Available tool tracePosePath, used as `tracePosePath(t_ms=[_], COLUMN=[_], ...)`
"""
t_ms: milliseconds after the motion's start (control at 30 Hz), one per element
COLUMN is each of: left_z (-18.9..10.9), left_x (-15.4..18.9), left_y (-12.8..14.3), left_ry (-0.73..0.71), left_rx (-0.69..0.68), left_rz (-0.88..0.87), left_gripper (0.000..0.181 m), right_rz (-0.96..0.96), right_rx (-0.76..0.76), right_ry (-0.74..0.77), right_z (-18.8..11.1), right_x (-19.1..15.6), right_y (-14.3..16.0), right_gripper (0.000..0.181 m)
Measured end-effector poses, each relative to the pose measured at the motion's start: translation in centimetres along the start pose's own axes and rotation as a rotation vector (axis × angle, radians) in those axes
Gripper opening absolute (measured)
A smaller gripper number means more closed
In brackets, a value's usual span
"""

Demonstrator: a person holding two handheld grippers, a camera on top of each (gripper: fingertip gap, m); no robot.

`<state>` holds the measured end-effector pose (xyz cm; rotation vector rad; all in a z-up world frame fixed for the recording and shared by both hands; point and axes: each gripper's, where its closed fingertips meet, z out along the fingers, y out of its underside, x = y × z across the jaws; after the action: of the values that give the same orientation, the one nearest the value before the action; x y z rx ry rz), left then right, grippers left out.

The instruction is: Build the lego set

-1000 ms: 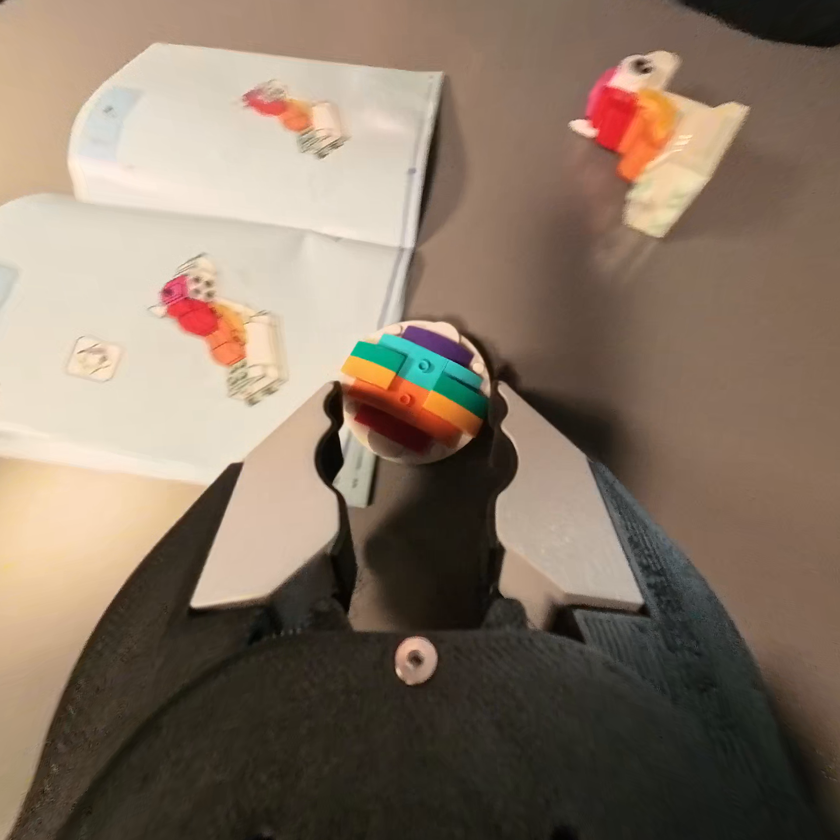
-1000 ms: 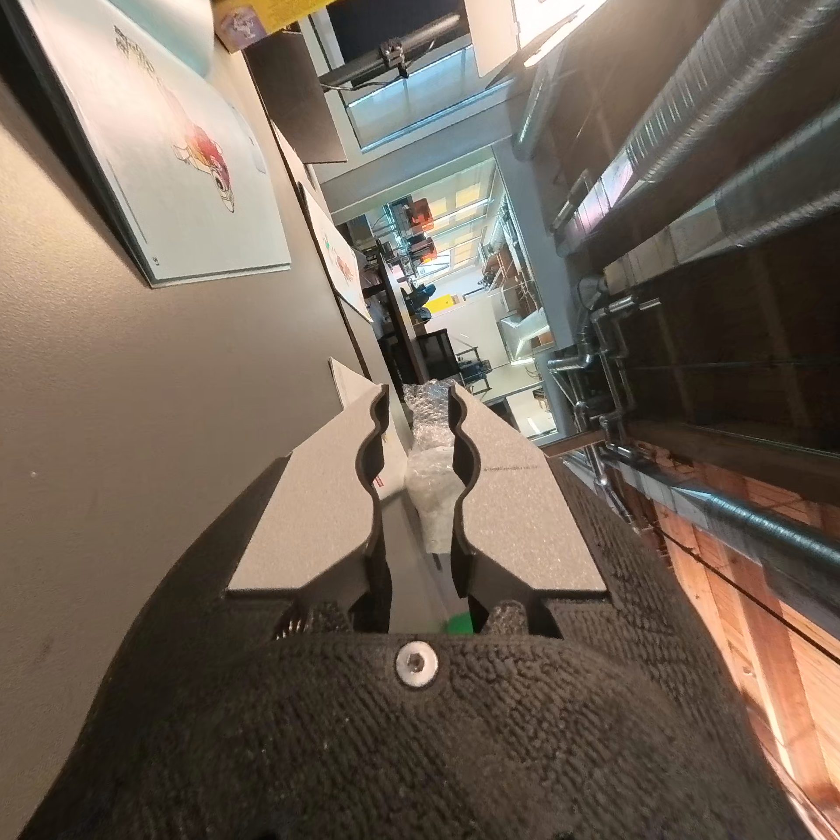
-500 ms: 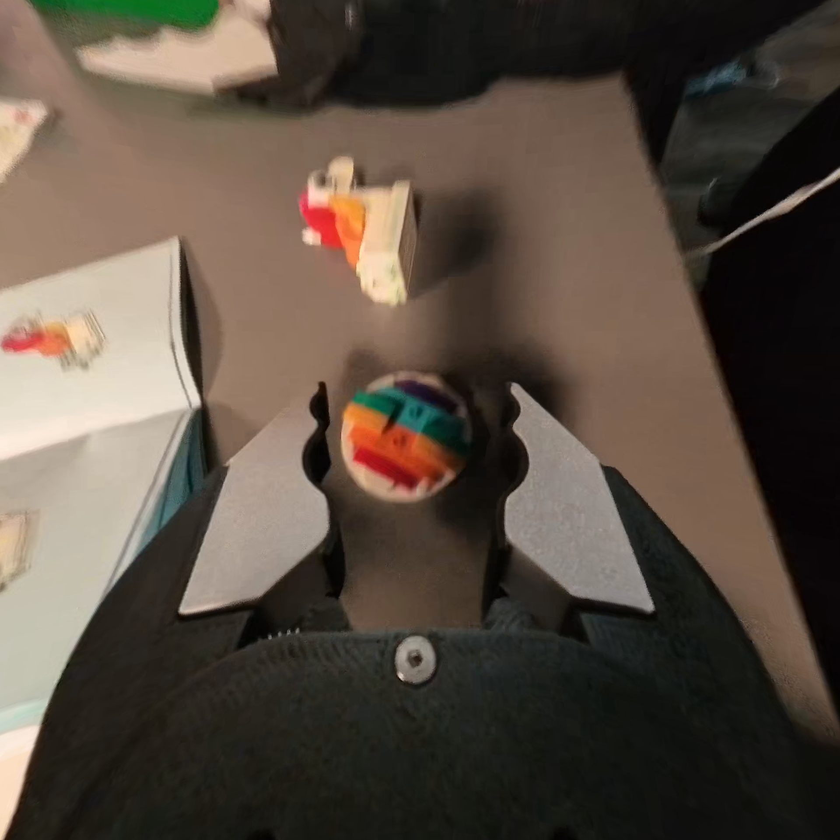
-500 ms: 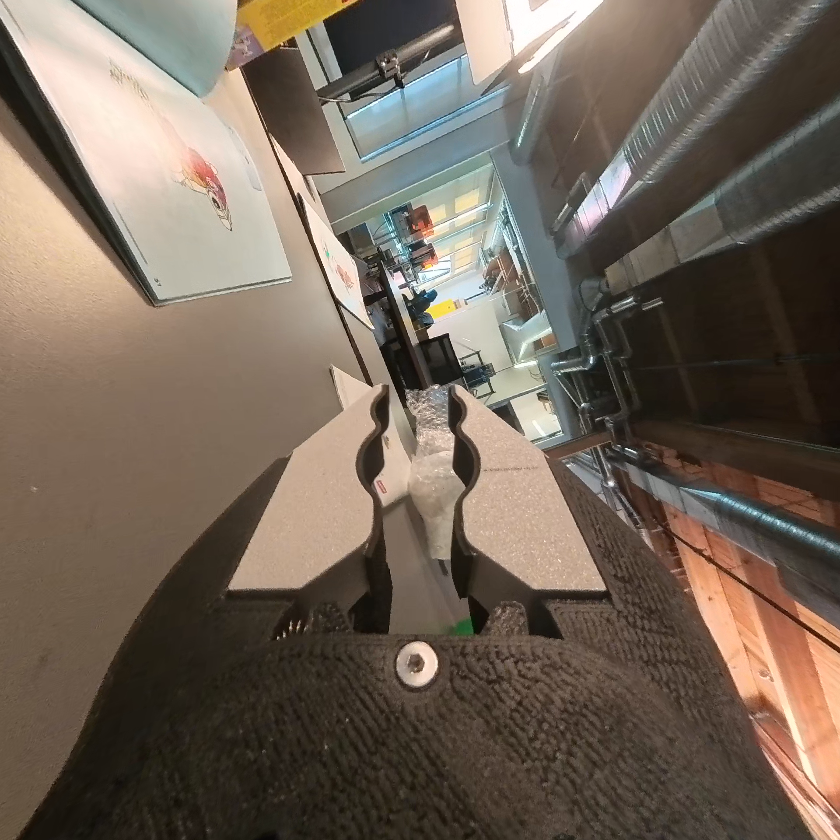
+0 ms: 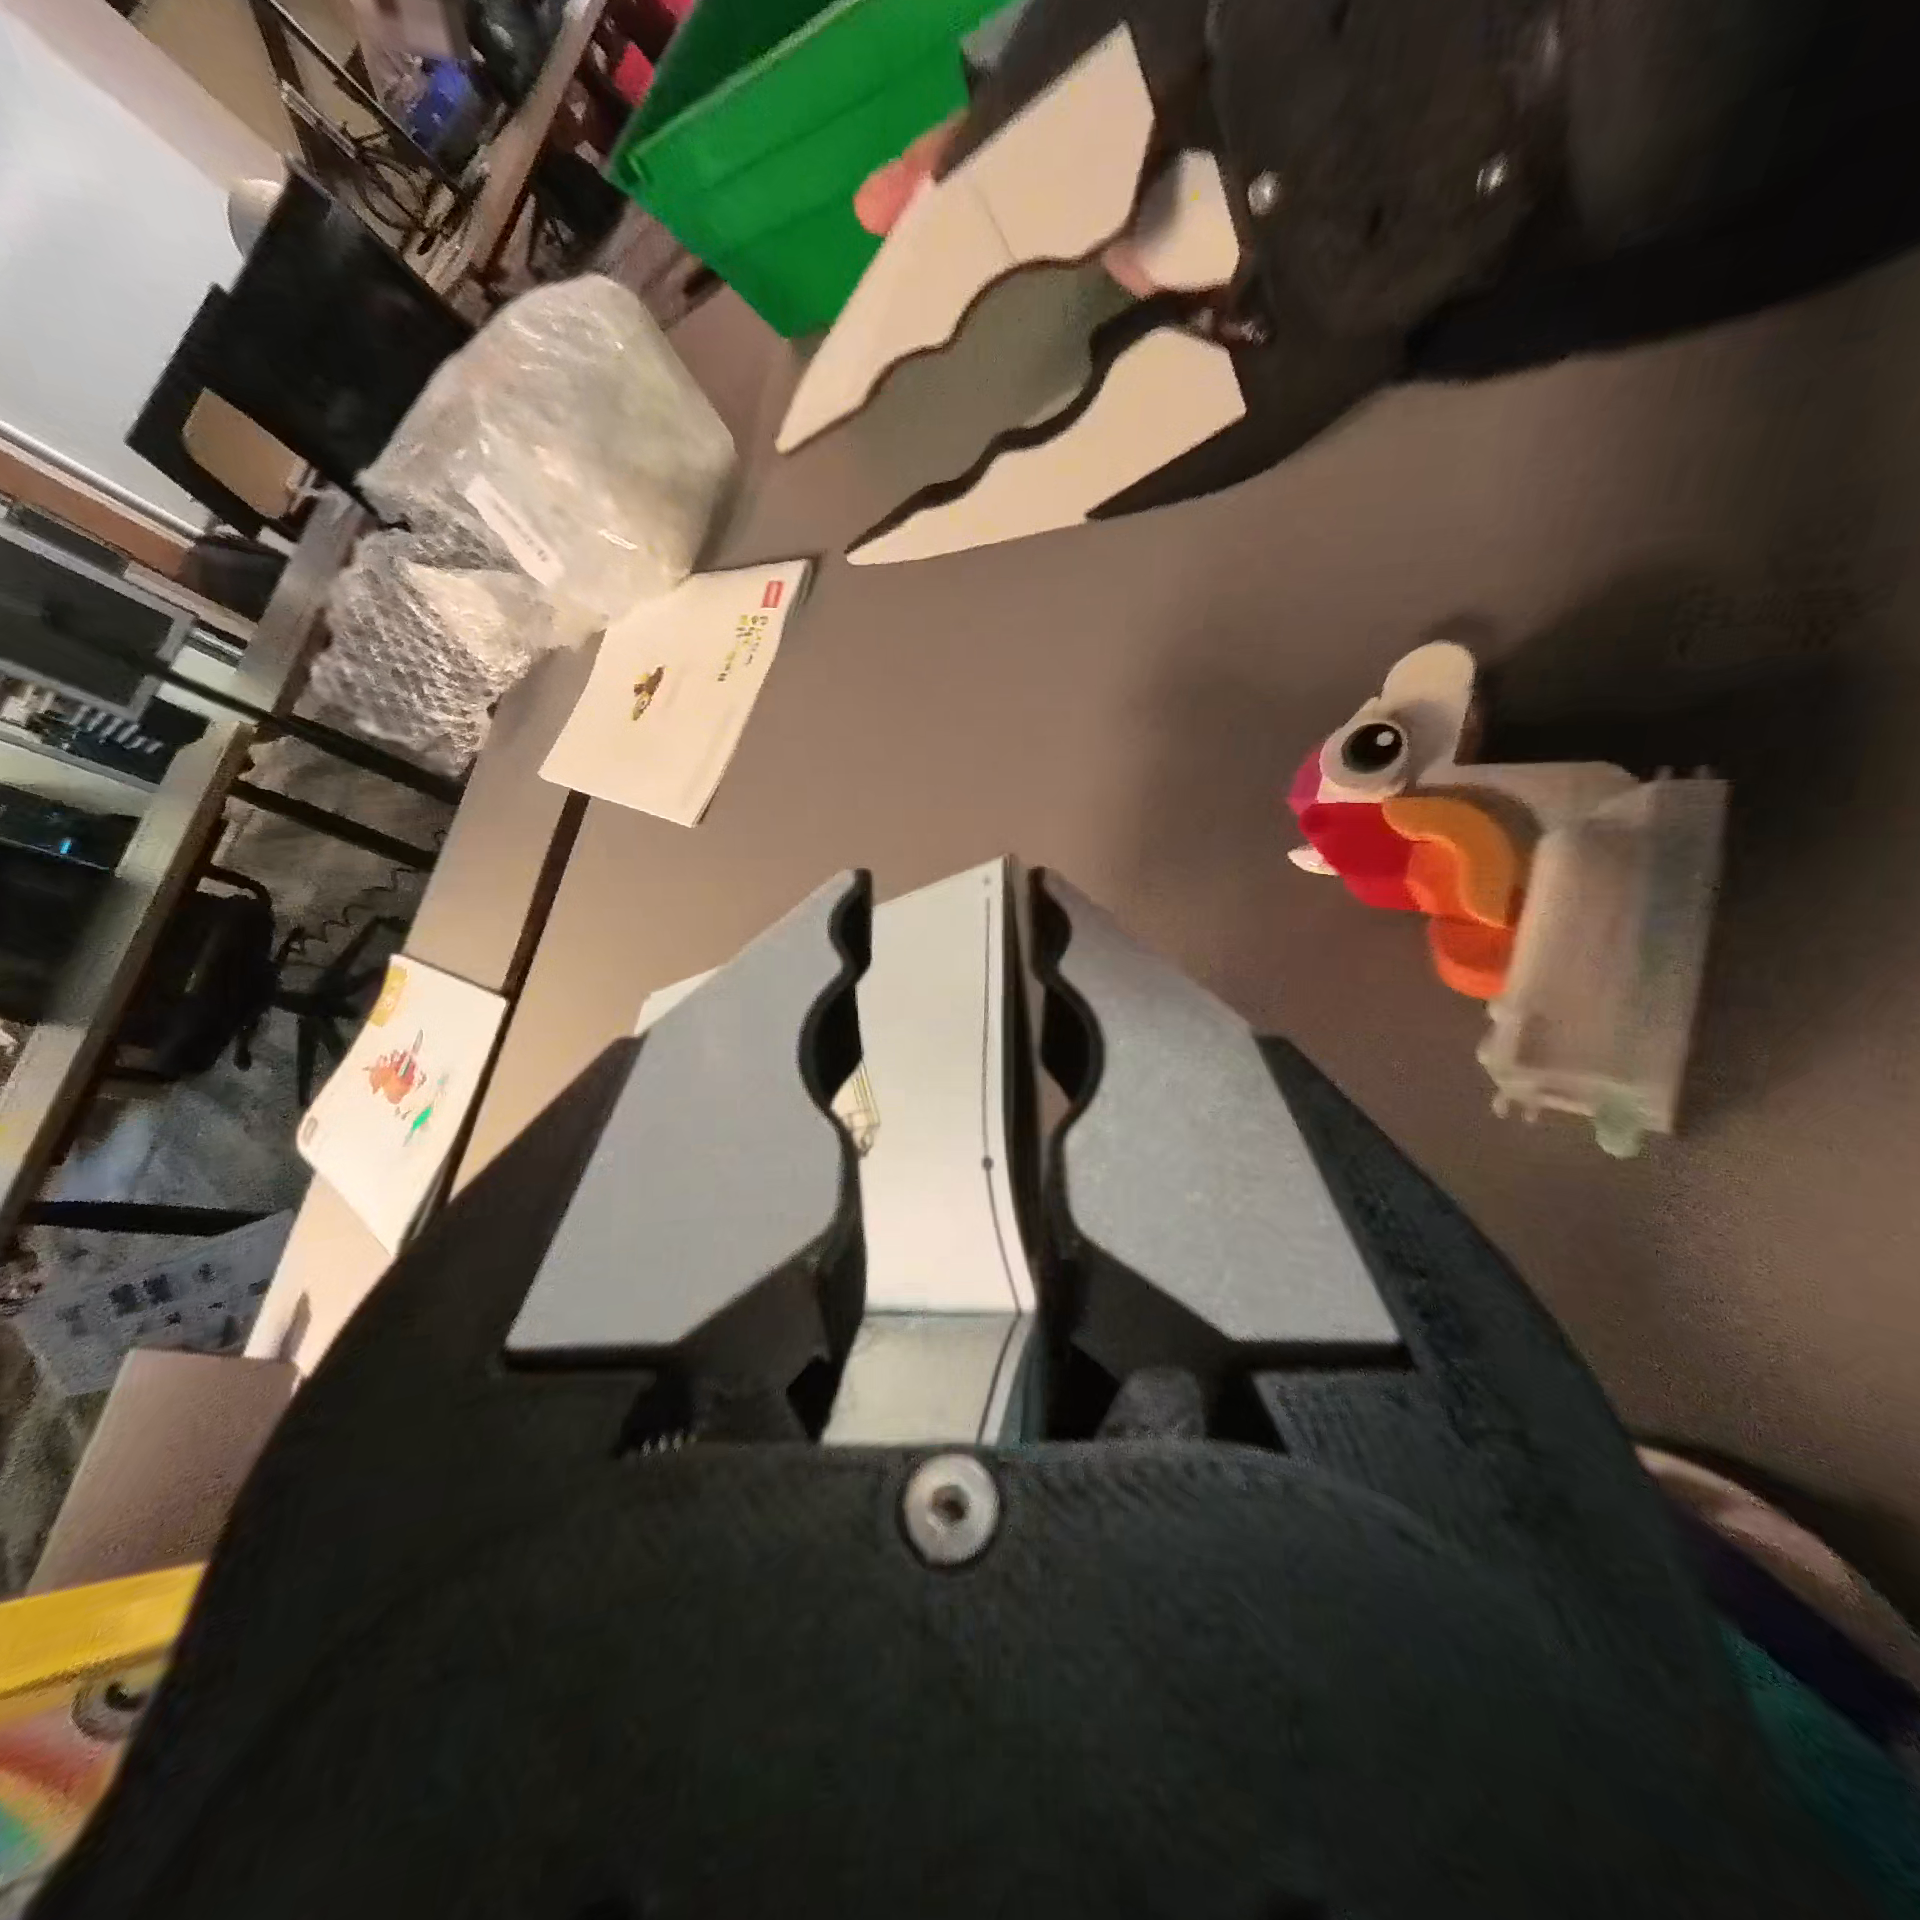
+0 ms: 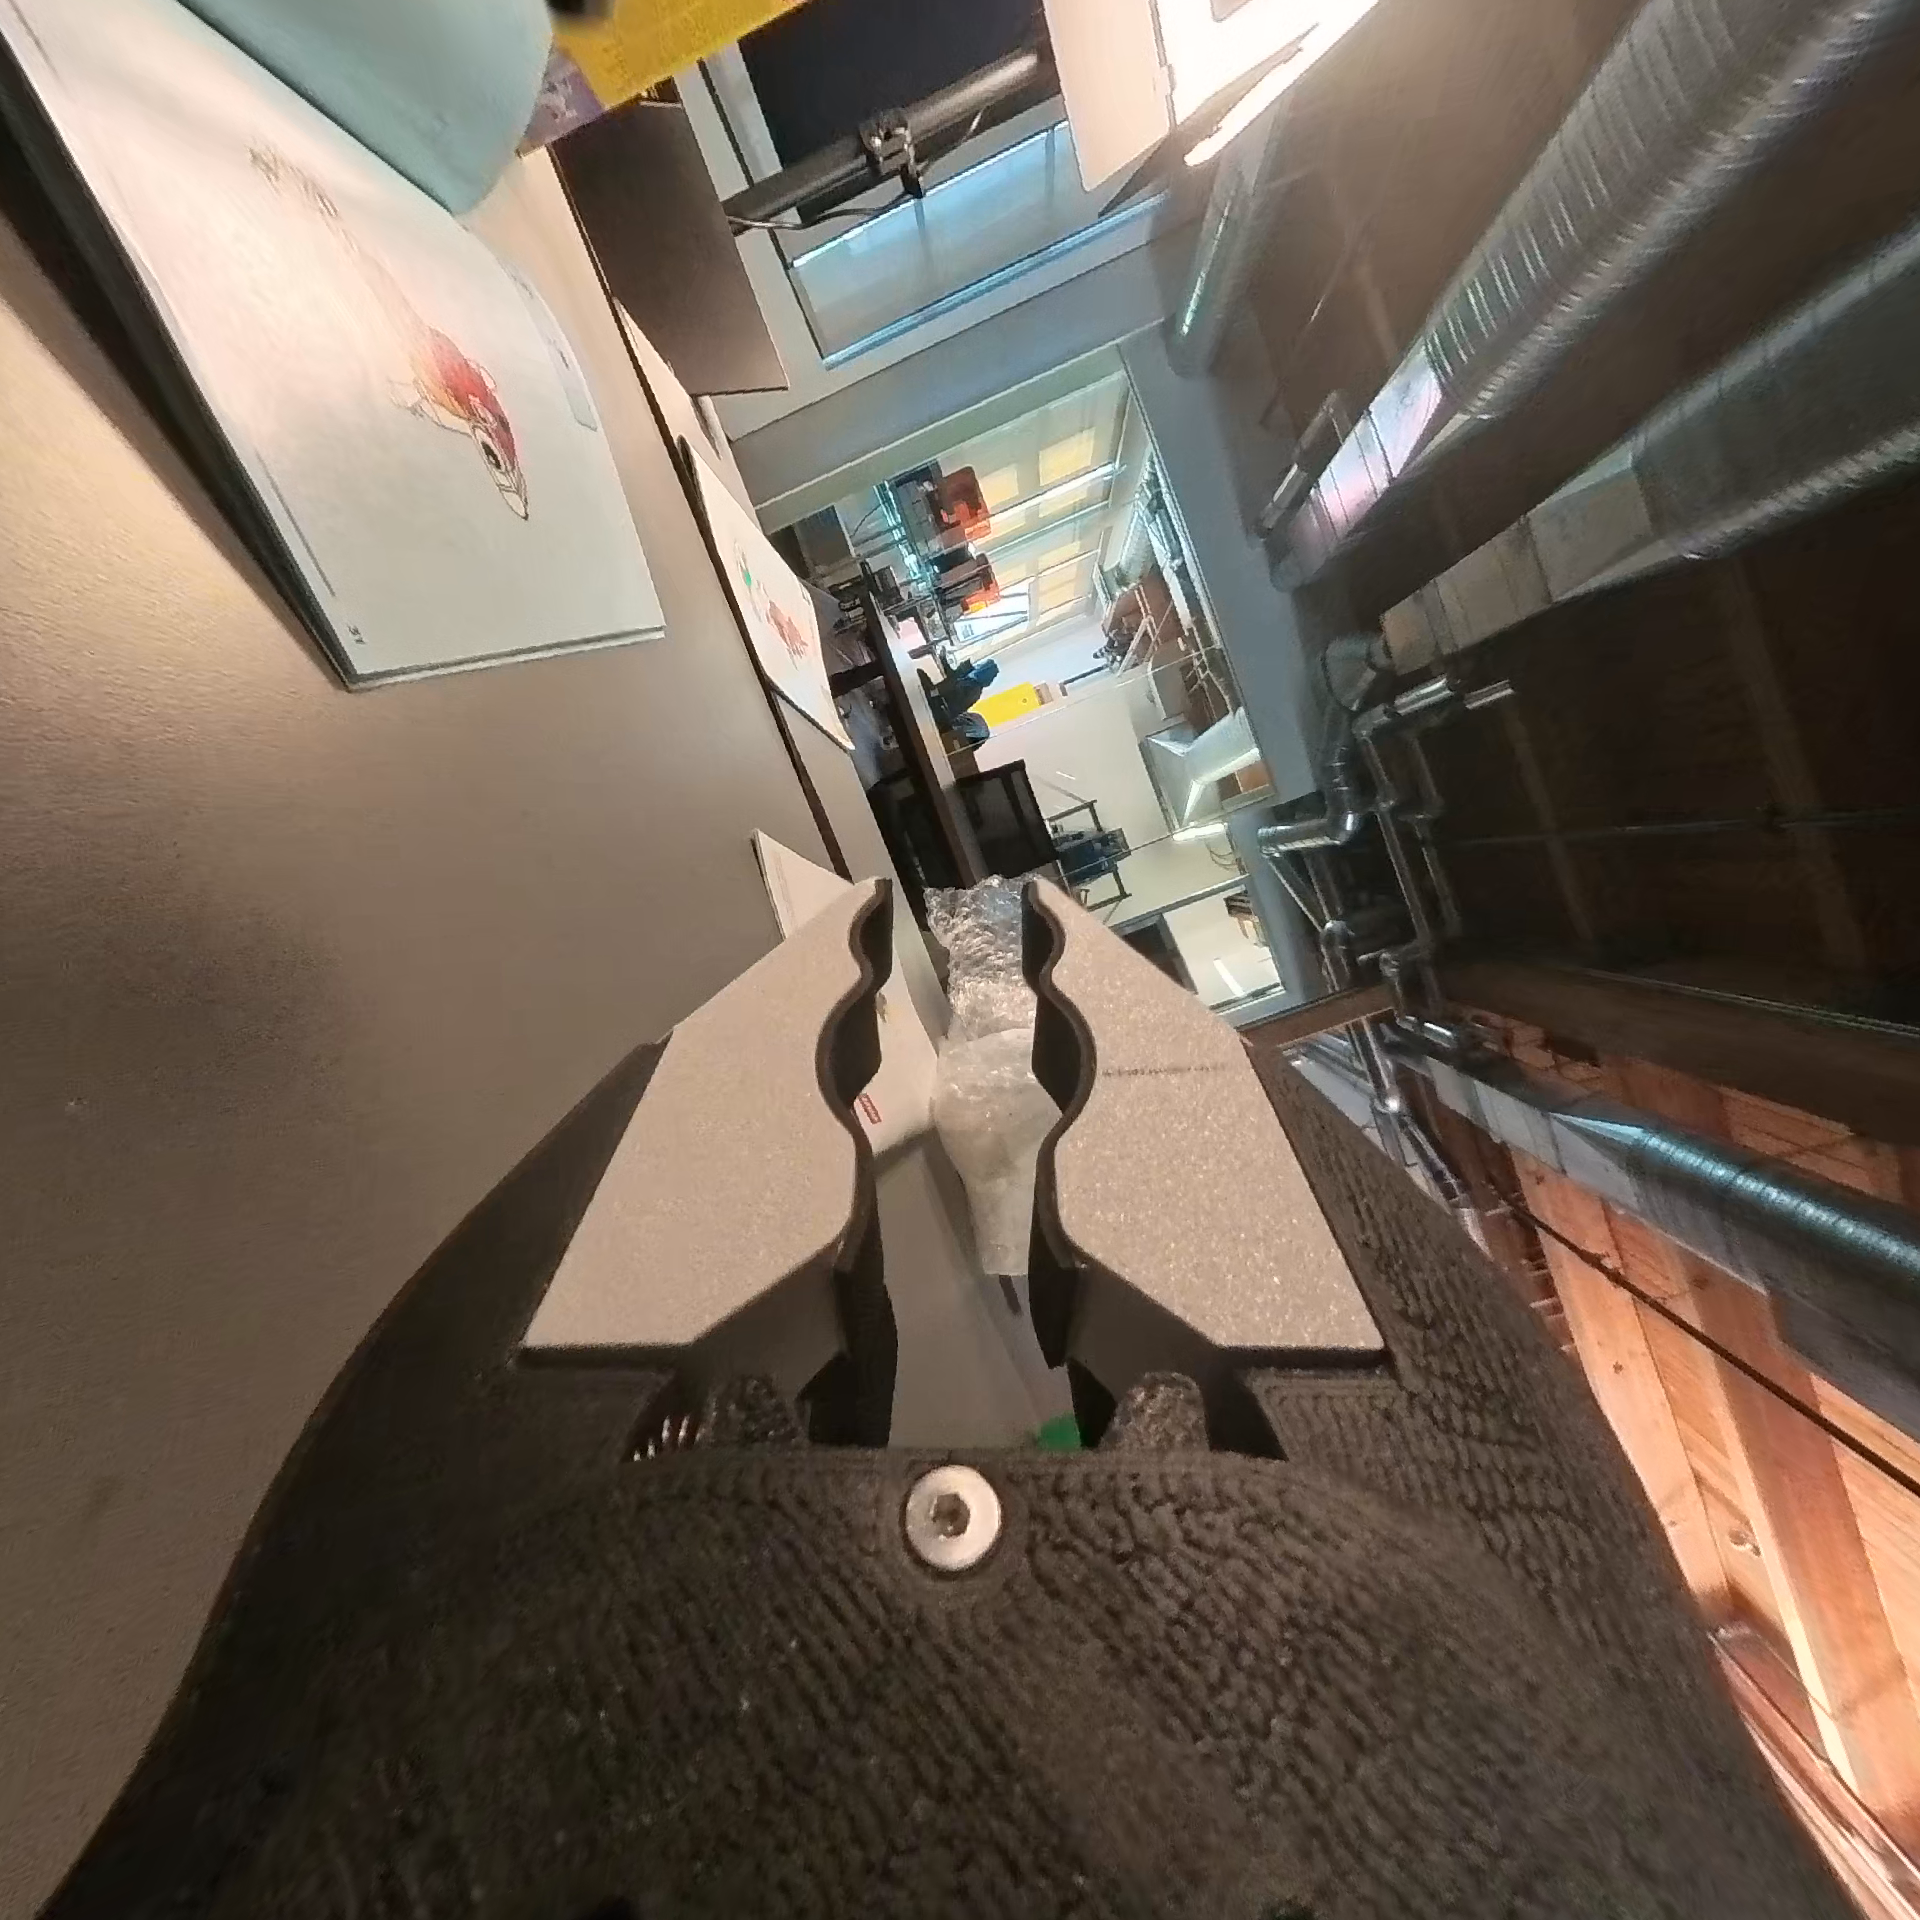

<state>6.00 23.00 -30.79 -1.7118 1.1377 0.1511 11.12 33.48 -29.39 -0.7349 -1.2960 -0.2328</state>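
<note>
A partly built Lego bird [image 5: 1455, 862], with a red head, an orange neck and a clear pale body, stands on the dark table [image 5: 1143, 675] to the right of my left gripper [image 5: 948, 894]. The left gripper is empty, its jaws a narrow gap apart, above the open instruction booklet [image 5: 935, 1091]. A round piece with a pale rim and purple and teal stripes [image 5: 1829, 1621] shows at the bottom right, mostly hidden by the gripper body. My right gripper [image 6: 956, 894] lies on its side on the table, empty, with a narrow gap. It also shows in the left wrist view [image 5: 816, 504].
A green bin [image 5: 790, 156] and a bubble-wrapped bundle [image 5: 540, 447] sit at the table's far side. A small white booklet [image 5: 675, 707] and a leaflet [image 5: 395, 1101] lie near the left edge. The open booklet [image 6: 416, 416] and a yellow box [image 6: 665, 42] show in the right wrist view. Across from one pair of fingers to the other is roughly 12 centimetres. To reach the partly built Lego bird [image 5: 1455, 862] in a straight line is about 7 centimetres for my left fingers, about 15 centimetres for my right.
My left gripper let go of the round striped piece, swung away from it so it now sits behind, and its jaws narrowed. The right gripper has hardly moved.
</note>
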Motion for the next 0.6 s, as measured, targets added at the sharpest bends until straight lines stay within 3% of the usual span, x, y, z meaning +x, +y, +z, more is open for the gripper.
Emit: tracePosePath(t_ms=[33, 133, 300, 500, 600], left_z=[0.7, 2.1, 2.1, 2.5, 2.6], left_x=[0.0, -0.9, -3.9, -2.1, -2.0], left_y=[0.3, 1.5, 2.6, 4.7, 4.8], left_ry=[-0.010, -0.011, -0.024, 0.191, 0.213], left_rx=[-0.009, -0.013, 0.102, 0.096, 0.093], left_rz=[-0.002, -0.125, -0.308, -0.447, -0.491], left_gripper=[0.036, 0.043, 0.039, 0.055, 0.061], right_rz=[0.002, 0.010, -0.011, -0.035, -0.030], right_rx=[-0.002, -0.006, -0.013, -0.020, -0.026], right_ry=[0.000, 0.000, -0.005, -0.012, -0.012], right_z=[0.0, 0.0, 0.0, 0.1, 0.1], right_x=[0.0, 0.0, -0.1, -0.4, -0.4], right_y=[0.1, 0.2, 0.3, 0.3, 0.5], right_gripper=[0.023, 0.023, 0.022, 0.023, 0.022])
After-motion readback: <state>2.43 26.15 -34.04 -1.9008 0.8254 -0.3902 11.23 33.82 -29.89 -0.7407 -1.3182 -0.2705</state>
